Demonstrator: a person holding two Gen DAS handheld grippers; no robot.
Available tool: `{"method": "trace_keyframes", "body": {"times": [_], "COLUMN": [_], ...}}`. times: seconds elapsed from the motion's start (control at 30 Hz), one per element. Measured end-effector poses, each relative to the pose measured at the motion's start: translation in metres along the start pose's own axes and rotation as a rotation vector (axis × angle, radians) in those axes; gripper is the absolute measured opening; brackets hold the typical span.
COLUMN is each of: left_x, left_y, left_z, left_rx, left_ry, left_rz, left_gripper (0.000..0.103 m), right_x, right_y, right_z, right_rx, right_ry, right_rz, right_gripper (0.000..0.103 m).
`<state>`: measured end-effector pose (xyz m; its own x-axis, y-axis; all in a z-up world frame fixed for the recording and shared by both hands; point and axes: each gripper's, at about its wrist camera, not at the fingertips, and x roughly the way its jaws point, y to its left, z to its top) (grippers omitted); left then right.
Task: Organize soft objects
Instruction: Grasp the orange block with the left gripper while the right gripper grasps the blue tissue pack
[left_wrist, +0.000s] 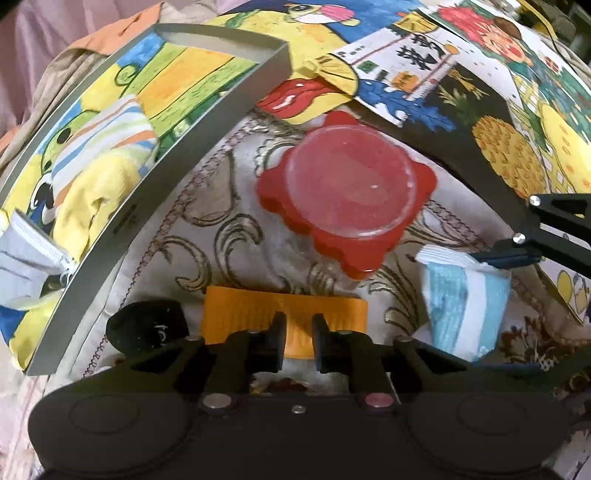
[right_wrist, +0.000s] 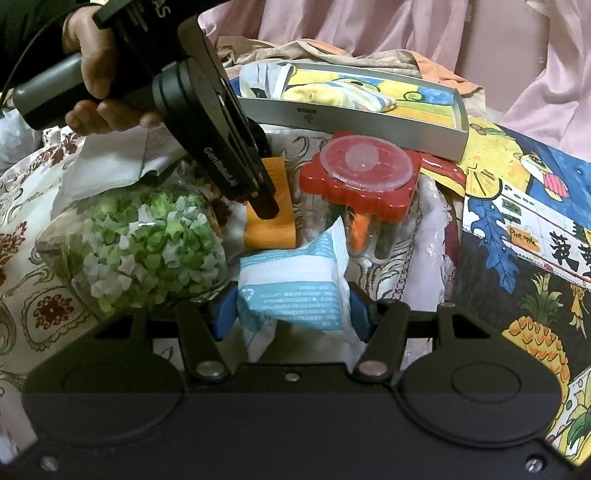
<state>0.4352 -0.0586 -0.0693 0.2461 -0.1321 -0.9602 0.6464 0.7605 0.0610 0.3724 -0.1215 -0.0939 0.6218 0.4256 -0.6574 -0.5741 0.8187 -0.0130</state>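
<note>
My left gripper (left_wrist: 299, 328) is shut on an orange sponge block (left_wrist: 236, 317); in the right wrist view it (right_wrist: 264, 184) pinches that block (right_wrist: 275, 229) from above, next to a red-lidded jar (right_wrist: 360, 177). My right gripper (right_wrist: 291, 314) is shut on a blue-and-white soft packet (right_wrist: 295, 280); in the left wrist view it (left_wrist: 513, 254) holds the packet (left_wrist: 461, 295) at the right. A grey tray (left_wrist: 155, 184) holds a yellow striped cloth (left_wrist: 99, 158) and a white packet (left_wrist: 26, 254).
The red-lidded jar (left_wrist: 347, 192) stands in the middle on a patterned cloth (left_wrist: 207, 221). A clear bag of green and white paper stars (right_wrist: 140, 243) lies at the left. Colourful picture sheets (right_wrist: 517, 229) cover the right. A black object (left_wrist: 147, 325) lies beside the sponge.
</note>
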Motion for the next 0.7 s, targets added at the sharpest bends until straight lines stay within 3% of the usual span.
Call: {"method": "trace_keyframes", "body": {"times": [0.17, 0.2, 0.23, 0.27, 0.3, 0.43, 0.67, 0.7], "left_x": [-0.003, -0.004, -0.005, -0.007, -0.009, -0.006, 0.008, 0.009], "left_y": [-0.012, -0.014, -0.016, -0.018, -0.02, -0.032, -0.029, -0.028], "left_z": [0.002, 0.003, 0.003, 0.003, 0.003, 0.004, 0.007, 0.007], "left_rx": [0.048, 0.06, 0.067, 0.074, 0.082, 0.135, 0.153, 0.149], "left_ry": [0.018, 0.021, 0.022, 0.019, 0.007, 0.025, 0.074, 0.077], "left_rz": [-0.009, -0.009, -0.015, -0.031, -0.041, -0.02, 0.059, 0.057], "left_gripper": [0.025, 0.03, 0.047, 0.076, 0.082, 0.079, 0.053, 0.053], "right_x": [-0.001, -0.001, -0.001, -0.001, -0.001, -0.001, -0.002, -0.002], "right_y": [0.0, -0.001, -0.001, 0.0, 0.0, 0.001, 0.002, 0.002], "right_z": [-0.001, -0.001, -0.001, -0.001, -0.001, -0.001, -0.001, -0.001], "right_rx": [0.003, 0.003, 0.003, 0.003, 0.003, 0.002, 0.002, 0.002], "right_ry": [0.011, 0.013, 0.013, 0.014, 0.015, 0.018, 0.021, 0.021], "right_rz": [0.004, 0.005, 0.005, 0.006, 0.006, 0.004, 0.004, 0.004], "right_gripper": [0.052, 0.052, 0.052, 0.052, 0.052, 0.052, 0.052, 0.052]}}
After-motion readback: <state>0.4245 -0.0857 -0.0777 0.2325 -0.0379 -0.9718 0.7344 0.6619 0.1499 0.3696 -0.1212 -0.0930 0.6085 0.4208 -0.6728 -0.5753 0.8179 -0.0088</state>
